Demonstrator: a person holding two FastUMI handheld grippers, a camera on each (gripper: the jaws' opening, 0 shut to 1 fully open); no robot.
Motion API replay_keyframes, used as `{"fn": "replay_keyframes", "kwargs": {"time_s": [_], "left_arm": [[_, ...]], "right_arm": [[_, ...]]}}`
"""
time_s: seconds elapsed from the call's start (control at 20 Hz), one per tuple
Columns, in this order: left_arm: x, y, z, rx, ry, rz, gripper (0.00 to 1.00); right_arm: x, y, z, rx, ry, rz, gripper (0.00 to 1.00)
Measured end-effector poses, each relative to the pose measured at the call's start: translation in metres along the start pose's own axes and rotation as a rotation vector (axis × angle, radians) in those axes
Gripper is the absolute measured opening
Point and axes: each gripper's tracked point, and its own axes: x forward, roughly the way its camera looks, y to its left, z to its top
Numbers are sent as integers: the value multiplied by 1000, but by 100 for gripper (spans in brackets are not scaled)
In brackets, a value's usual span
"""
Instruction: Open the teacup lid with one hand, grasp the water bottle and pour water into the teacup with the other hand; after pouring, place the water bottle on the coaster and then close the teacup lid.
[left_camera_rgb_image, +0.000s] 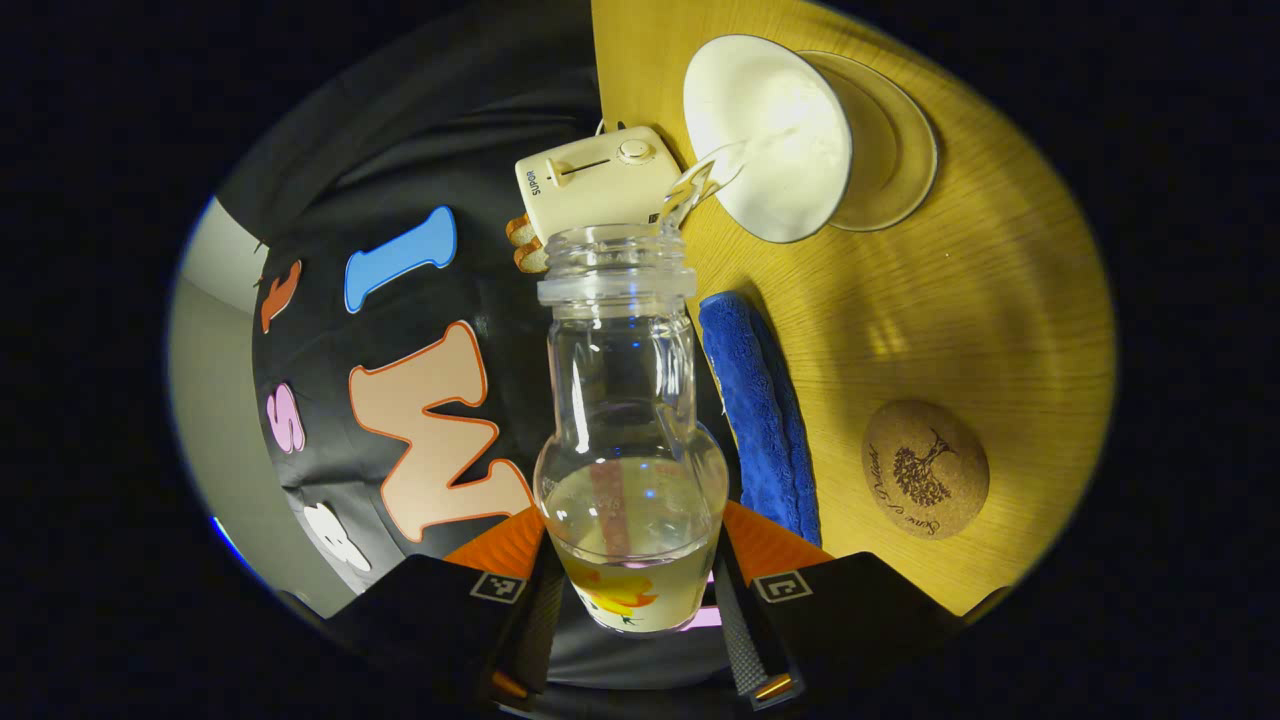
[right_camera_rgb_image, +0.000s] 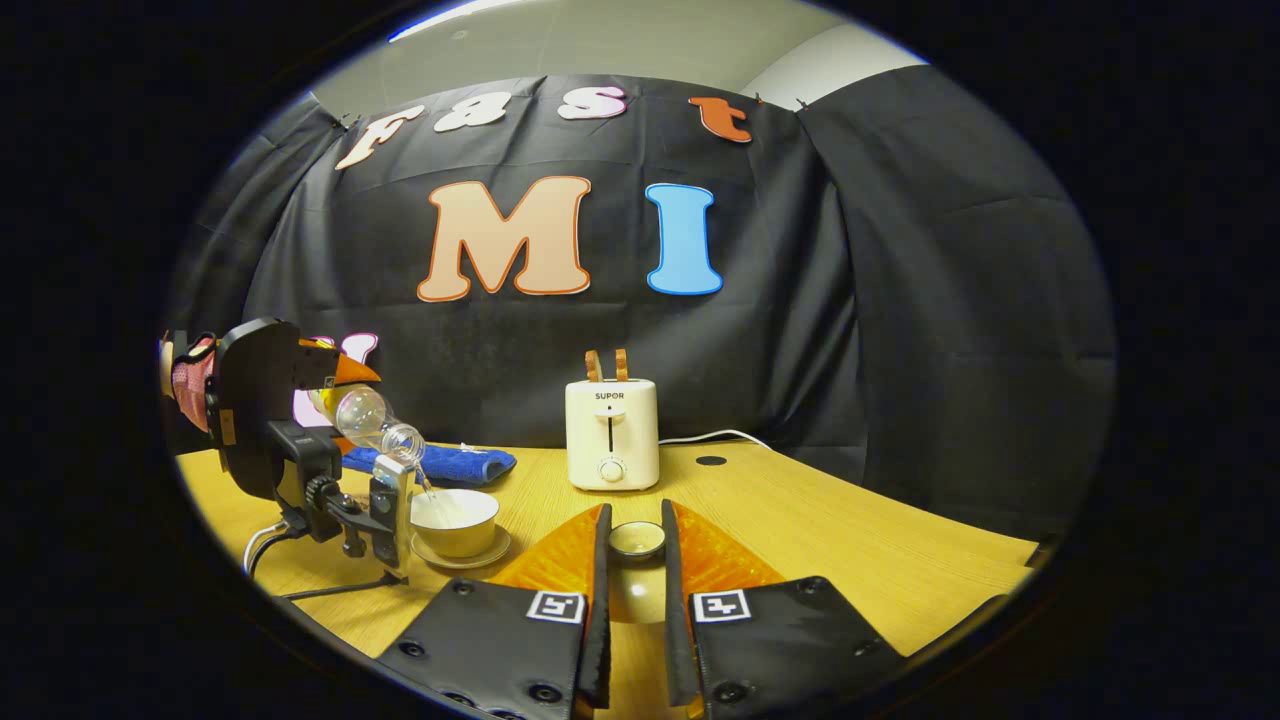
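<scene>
Clear glass water bottle (left_camera_rgb_image: 628, 430) with yellow flower print, centre frame; white teacup (left_camera_rgb_image: 768, 138) upper right; blue cloth (left_camera_rgb_image: 760, 420); tan cork coaster (left_camera_rgb_image: 925, 469) printed with dark tree, lower right; cream toaster (right_camera_rgb_image: 612, 433).

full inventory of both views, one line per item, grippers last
water bottle: 1, clear glass, tilted over the teacup, pouring
teacup: 1, white, on its saucer
saucer: 1, pale, on the table under the teacup
teacup lid: 1, pale, held up between the right gripper's fingers
coaster: 1, cork brown, bare on the table
towel: 1, blue, rolled, by the wall
toaster: 1, cream, at the table's back, two slices of toast in it
table: 1, yellow wood
left gripper: 1, shut on the water bottle
right gripper: 1, shut on the teacup lid
</scene>
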Motion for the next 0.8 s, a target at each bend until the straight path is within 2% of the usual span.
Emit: {"fn": "replay_keyframes", "kwargs": {"time_s": [0.65,0.8], "left_arm": [[-2,16,2,156,17,40,67],[-2,17,1,158,18,41,67]], "right_arm": [[0,0,0,0,0,-1,25],[0,0,0,0,0,-1,26]]}}
